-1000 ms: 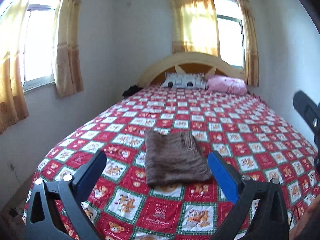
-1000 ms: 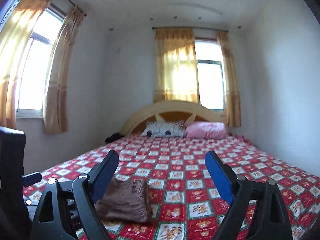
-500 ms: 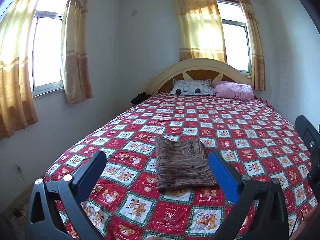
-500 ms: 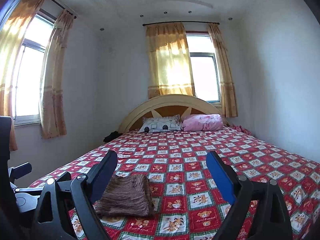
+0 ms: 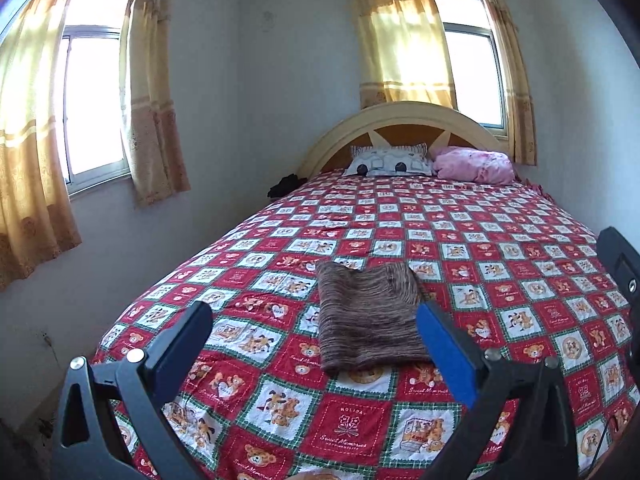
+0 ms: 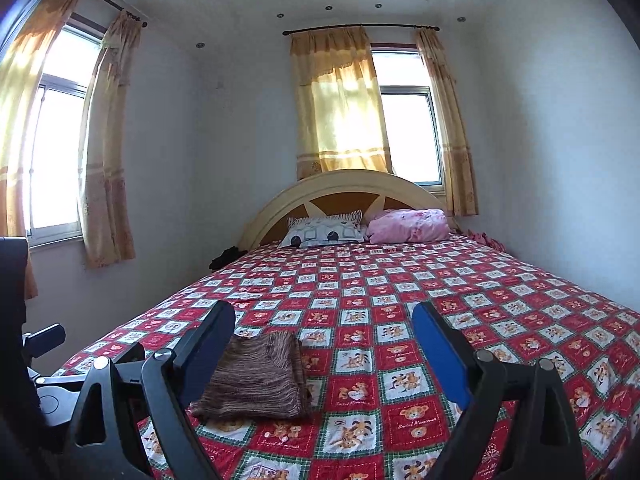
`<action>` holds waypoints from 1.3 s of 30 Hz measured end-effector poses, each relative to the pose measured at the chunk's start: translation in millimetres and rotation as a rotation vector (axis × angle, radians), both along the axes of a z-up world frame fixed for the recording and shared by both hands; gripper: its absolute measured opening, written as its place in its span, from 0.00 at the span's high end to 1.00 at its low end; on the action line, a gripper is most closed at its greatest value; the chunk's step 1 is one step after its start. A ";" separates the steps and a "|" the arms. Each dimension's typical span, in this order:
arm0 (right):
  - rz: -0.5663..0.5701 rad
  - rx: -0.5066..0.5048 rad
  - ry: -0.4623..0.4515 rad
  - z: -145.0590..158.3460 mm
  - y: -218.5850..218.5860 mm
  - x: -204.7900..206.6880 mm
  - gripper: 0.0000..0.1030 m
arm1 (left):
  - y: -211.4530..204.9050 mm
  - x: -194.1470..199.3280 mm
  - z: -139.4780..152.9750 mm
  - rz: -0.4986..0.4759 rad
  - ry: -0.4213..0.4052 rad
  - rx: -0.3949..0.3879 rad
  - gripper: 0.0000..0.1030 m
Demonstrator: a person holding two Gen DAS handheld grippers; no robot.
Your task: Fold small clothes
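A folded brown knitted garment lies flat on the red patterned bedspread, near the foot of the bed. My left gripper is open and empty, held back from the bed with the garment between and beyond its fingers. My right gripper is open and empty, to the right of the garment. The left gripper's body shows at the left edge of the right wrist view.
A grey patterned pillow and a pink pillow lie by the curved headboard. A dark bundle sits at the bed's far left corner. Walls with curtained windows stand to the left and behind.
Both grippers have pulled back and tilted up from the bed, so the garment looks smaller and farther. Both stay open and the garment has not moved.
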State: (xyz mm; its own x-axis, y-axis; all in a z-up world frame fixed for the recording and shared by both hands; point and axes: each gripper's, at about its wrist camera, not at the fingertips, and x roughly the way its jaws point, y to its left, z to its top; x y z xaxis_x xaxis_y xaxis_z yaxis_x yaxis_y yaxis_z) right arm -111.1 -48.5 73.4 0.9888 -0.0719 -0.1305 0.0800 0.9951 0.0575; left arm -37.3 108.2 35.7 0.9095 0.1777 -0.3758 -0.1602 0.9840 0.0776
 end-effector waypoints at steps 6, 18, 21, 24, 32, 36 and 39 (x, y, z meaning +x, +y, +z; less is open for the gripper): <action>0.004 -0.001 0.019 -3.5 -0.3 2.9 0.12 | 0.0 3.3 -2.3 0.013 0.001 0.016 0.00; 0.002 0.001 0.023 -4.2 -1.7 3.0 0.12 | 0.0 3.9 -3.0 0.022 0.003 0.018 0.00; 0.001 0.001 0.024 -6.2 -4.1 2.4 0.12 | 0.0 4.2 -3.5 0.019 0.007 0.017 0.00; 0.001 0.002 0.026 -7.4 -5.1 1.9 0.12 | 1.3 5.6 -4.4 0.015 0.015 0.012 0.00; 0.004 0.000 0.037 -9.5 -6.5 4.4 0.12 | 4.6 10.0 -7.5 0.009 0.040 0.001 0.00; 0.004 0.000 0.038 -9.8 -6.6 4.7 0.12 | 3.6 7.7 -7.0 -0.002 0.015 0.008 0.00; 0.006 0.004 0.043 -10.4 -7.2 5.4 0.12 | 1.7 7.4 -6.2 0.002 0.003 0.030 0.00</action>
State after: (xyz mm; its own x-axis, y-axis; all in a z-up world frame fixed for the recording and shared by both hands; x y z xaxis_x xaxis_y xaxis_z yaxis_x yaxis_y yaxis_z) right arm -105.7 -55.7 62.9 0.9827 -0.0656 -0.1731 0.0767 0.9954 0.0581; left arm -29.8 109.9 29.5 0.9080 0.1907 -0.3731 -0.1618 0.9809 0.1076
